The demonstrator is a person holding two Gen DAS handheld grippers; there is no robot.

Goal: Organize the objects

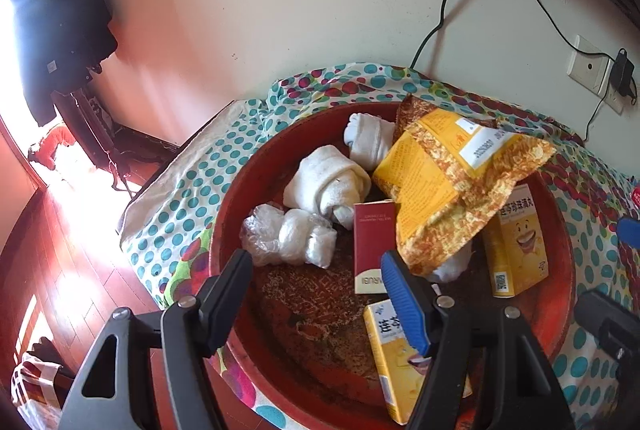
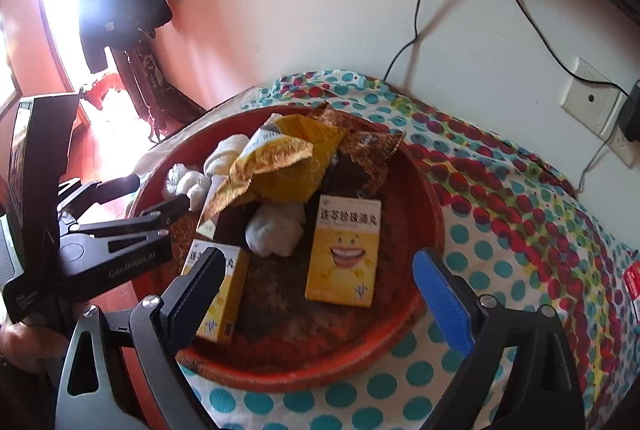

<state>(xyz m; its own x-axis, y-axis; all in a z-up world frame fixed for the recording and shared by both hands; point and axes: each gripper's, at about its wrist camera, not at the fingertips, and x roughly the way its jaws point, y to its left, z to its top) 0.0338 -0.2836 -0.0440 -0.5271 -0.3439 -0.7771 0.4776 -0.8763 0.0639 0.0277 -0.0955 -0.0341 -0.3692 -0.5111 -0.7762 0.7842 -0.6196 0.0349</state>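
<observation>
Both your claws gape wide, empty; the yellow box (image 2: 344, 250) lies lengthwise ahead of your right claw (image 2: 326, 294), nearer than your left claw (image 1: 316, 294).

Left two-finger black plastic gripper (image 1: 320, 290): one finger faced with a plain black pad (image 1: 231, 294), the other with a ribbed blue rubber pad (image 1: 404, 300). Each finger is carried on a grey-black triangular bracket with a cut-out window, fastened by round silver screw heads (image 1: 187, 302). In the right wrist view this same body bears white lettering "GenRobot.AI" (image 2: 138, 264) beside a glossy black box-shaped housing (image 2: 38, 150). Right two-finger black plastic gripper (image 2: 324, 296): same construction, with a black pad and a ribbed blue pad (image 2: 442, 300). Bare skin of the person's hand (image 2: 20, 344) shows below the housing.
</observation>
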